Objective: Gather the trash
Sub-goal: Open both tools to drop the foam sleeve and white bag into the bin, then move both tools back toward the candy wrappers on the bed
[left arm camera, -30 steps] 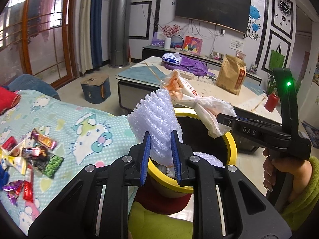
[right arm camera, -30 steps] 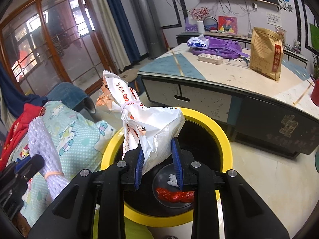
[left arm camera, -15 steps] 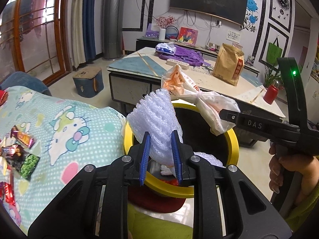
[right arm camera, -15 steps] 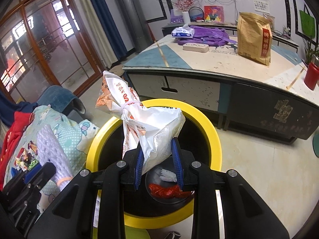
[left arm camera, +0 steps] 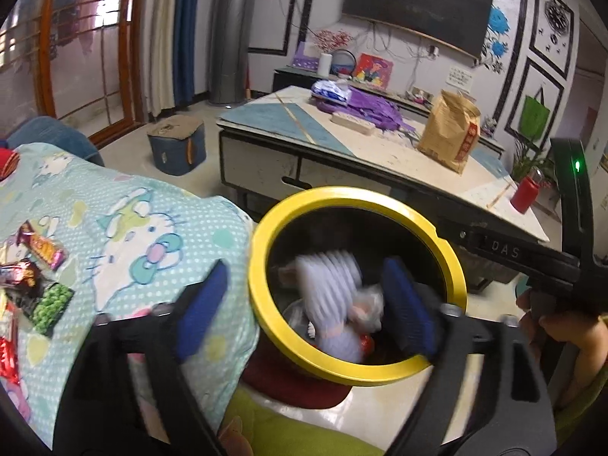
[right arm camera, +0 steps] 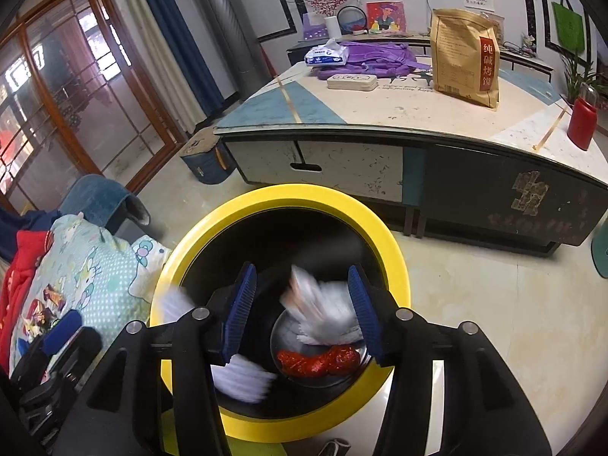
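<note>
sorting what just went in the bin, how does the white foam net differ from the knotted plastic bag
The white foam net is ribbed and tube-shaped; the knotted plastic bag is smooth, crinkled film with orange print. The foam net drops nearer the left gripper; the bag falls between the right gripper's blue pads, touching neither. Both are whitish, motion-blurred and inside the yellow-rimmed bin, released by jaws that just opened.

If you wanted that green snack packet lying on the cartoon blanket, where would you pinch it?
Probably from above, at an edge of the green snack packet: it lies flat on the blanket, other wrappers crowd one side, and the soft cloth should give.
</note>
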The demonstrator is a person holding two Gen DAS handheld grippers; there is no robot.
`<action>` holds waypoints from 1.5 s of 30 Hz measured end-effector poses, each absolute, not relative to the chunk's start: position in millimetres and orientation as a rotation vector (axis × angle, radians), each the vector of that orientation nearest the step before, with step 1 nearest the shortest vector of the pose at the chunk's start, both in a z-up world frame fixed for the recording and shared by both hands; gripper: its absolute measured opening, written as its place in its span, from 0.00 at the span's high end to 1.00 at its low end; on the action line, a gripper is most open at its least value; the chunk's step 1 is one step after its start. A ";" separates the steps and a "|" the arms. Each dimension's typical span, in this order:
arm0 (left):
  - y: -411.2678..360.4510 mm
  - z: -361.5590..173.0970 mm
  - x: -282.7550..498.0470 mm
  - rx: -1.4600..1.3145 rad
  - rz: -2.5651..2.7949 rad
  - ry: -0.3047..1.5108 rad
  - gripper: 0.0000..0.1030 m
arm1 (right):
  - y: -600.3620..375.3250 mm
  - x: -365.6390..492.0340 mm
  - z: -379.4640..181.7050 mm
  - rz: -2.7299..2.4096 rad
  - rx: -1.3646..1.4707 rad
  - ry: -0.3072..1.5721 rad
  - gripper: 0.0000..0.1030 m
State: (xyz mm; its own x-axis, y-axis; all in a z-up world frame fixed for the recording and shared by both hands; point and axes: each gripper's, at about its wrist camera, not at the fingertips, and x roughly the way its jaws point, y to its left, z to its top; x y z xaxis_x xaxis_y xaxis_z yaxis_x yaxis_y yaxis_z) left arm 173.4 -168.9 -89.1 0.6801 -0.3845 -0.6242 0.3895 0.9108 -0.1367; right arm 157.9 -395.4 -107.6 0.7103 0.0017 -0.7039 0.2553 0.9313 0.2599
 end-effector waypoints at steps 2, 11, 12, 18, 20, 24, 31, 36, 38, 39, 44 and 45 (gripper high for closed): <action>-164.0 -85.1 170.6 -0.004 -0.424 0.688 0.12 | -391.9 157.8 -106.4 -0.132 0.348 0.766 0.48; -144.6 -68.1 159.8 -0.033 -0.375 0.642 0.11 | -366.4 152.3 -88.1 -0.038 0.275 0.692 0.42; -141.3 -65.8 158.1 -0.036 -0.367 0.635 0.11 | -364.1 151.7 -86.3 -0.031 0.267 0.685 0.42; -123.5 -55.5 150.9 -0.055 -0.315 0.601 0.11 | -348.9 147.1 -76.9 0.013 0.229 0.656 0.41; -116.3 -52.9 147.9 -0.065 -0.298 0.592 0.11 | -343.2 145.9 -74.7 0.028 0.219 0.652 0.41; -103.3 -47.2 144.2 -0.077 -0.265 0.574 0.11 | -329.5 142.3 -69.3 0.061 0.189 0.639 0.41; -81.6 -40.6 137.4 -0.108 -0.223 0.554 0.11 | -307.4 136.8 -61.3 0.122 0.145 0.621 0.40; -67.7 -35.4 132.7 -0.130 -0.195 0.538 0.11 | -293.5 133.7 -59.2 0.158 0.117 0.618 0.40; -62.3 -33.5 130.8 -0.139 -0.183 0.530 0.11 | -288.5 131.7 -57.5 0.171 0.106 0.614 0.40; -60.0 -32.6 129.8 -0.142 -0.177 0.527 0.11 | -285.6 131.1 -56.3 0.180 0.100 0.613 0.40; -46.2 -28.7 124.3 -0.156 -0.143 0.509 0.11 | -268.3 126.7 -53.5 0.217 0.067 0.605 0.40; -43.6 -28.2 123.4 -0.159 -0.137 0.505 0.11 | -264.7 125.8 -53.1 0.225 0.061 0.604 0.40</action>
